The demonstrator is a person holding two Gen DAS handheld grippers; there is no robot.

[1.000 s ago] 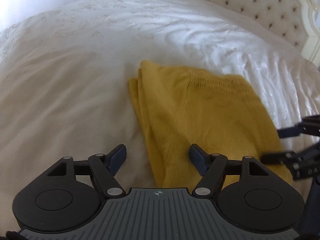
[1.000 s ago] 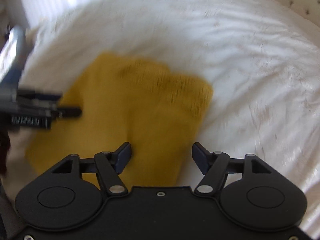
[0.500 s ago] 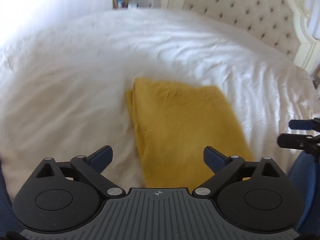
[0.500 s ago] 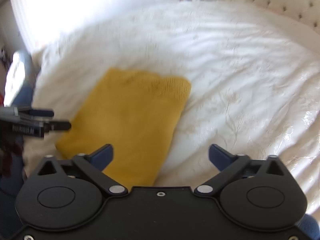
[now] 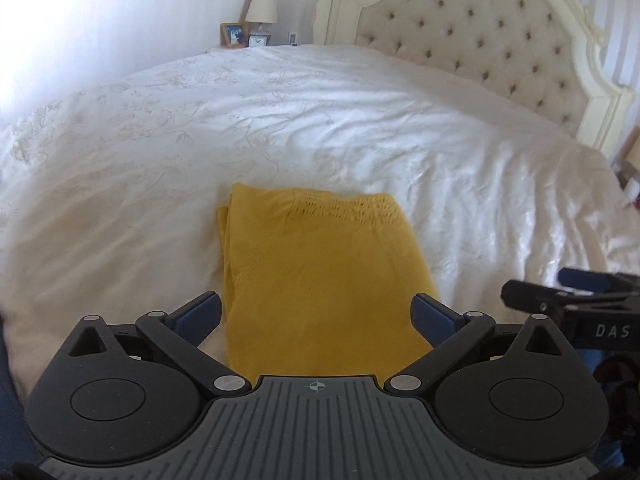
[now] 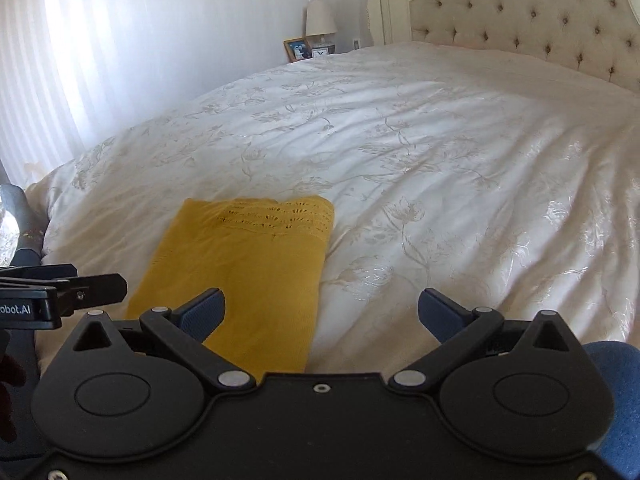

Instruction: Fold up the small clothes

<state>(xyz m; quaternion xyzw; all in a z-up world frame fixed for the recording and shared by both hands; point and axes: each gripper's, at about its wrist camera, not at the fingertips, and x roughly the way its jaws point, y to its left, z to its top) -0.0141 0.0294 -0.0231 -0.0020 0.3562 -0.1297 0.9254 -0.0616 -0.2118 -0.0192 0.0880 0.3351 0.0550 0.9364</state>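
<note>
A mustard-yellow knit garment lies folded into a flat rectangle on the white bedspread. It also shows in the right wrist view. My left gripper is open and empty, held above the garment's near edge. My right gripper is open and empty, held above the bed just right of the garment. Each gripper shows at the edge of the other's view: the right one and the left one. Neither touches the cloth.
A tufted cream headboard stands at the far end of the bed. A nightstand with a lamp, a picture frame and a small clock stands in the far corner. Bright curtains run along the left.
Both grippers have opened wider and pulled back and up from the garment. The garment lies still, now farther off in both views.
</note>
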